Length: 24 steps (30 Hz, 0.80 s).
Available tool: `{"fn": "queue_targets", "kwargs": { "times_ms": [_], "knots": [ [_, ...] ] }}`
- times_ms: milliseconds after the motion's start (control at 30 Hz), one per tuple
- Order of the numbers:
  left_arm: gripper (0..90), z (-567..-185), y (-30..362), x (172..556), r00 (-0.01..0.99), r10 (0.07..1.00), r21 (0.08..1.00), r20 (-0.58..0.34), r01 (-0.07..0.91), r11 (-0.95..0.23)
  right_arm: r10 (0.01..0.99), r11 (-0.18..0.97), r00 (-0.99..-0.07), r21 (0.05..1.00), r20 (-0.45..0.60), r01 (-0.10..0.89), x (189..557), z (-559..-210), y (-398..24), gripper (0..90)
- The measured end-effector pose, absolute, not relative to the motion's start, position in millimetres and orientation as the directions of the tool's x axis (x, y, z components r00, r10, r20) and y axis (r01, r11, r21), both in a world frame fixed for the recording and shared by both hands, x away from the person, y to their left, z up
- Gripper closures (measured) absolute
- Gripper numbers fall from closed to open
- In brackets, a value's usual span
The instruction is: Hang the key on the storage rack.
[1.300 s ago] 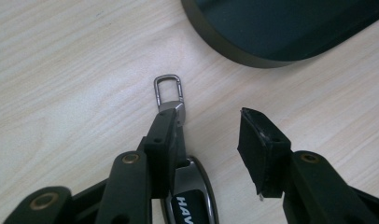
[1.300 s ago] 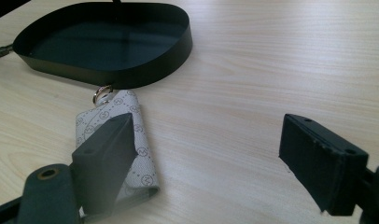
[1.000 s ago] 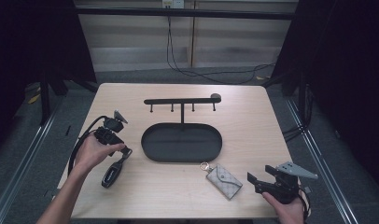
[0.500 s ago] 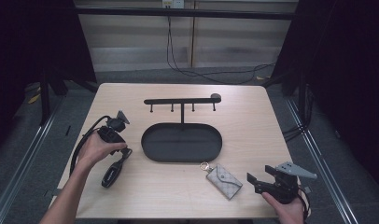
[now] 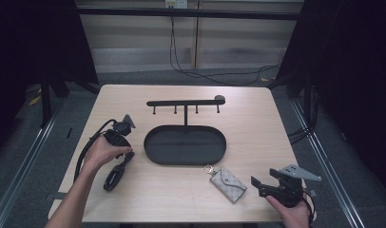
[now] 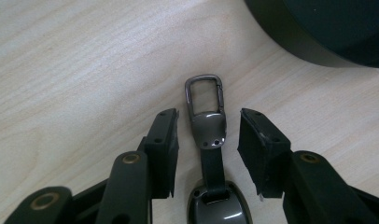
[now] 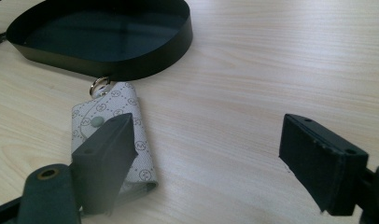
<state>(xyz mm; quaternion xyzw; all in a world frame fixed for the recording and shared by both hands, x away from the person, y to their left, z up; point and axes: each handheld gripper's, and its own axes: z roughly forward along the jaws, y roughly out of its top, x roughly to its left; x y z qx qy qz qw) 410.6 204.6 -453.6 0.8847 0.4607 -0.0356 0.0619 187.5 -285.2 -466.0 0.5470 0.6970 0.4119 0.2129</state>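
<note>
The key fob (image 6: 211, 154) lies flat on the pale wood worktop (image 5: 257, 123), near its left edge, left of the black oval tray (image 5: 155, 151); it is dark, glossy metal and black strap: a rounded body at one end, a short strap, a domed cap with two small rivets, then a rectangular carabiner clip (image 6: 205, 93); in the left gripper view its long axis runs straight up the middle between the jaws, clip end pointing away from the gripper, toward the tray's side of the worktop; in the high view the fob (image 5: 116, 174) slants, its body toward the person, its far end under the hand.

The left gripper (image 6: 208, 135) is released, its jaws straddling the capped end with a gap on each side, pads not touching it; the right gripper (image 7: 204, 154) gapes wide over bare wood, grasping nothing; a grey patterned pouch (image 7: 115, 140) with a ring lies by its left jaw, just beside the tray.
</note>
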Motion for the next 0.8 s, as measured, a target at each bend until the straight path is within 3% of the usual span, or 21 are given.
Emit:
{"fn": "queue_targets", "kwargs": {
  "times_ms": [333, 500, 800],
  "knots": [
    [62.8, -463.2, 196.7, 410.1, 0.583, 0.807, 0.04, -0.093, 0.812, -0.582, 0.937, 0.067, -0.313, 0.803, 0.154, 0.593, 188.2, -466.5, -285.1, 18.1],
    [64.1, -465.7, 191.7, 409.5, 0.616, 0.787, 0.032, -0.035, 0.788, -0.615, 0.937, 0.068, -0.313, 0.802, 0.152, 0.593, 188.0, -466.5, -285.0, 18.1],
    [69.2, -465.9, 187.5, 408.2, 0.585, 0.811, 0.021, -0.026, 0.811, -0.584, 0.938, 0.076, -0.314, 0.798, 0.146, 0.598, 188.3, -467.0, -284.1, 18.2]
  ]
}}
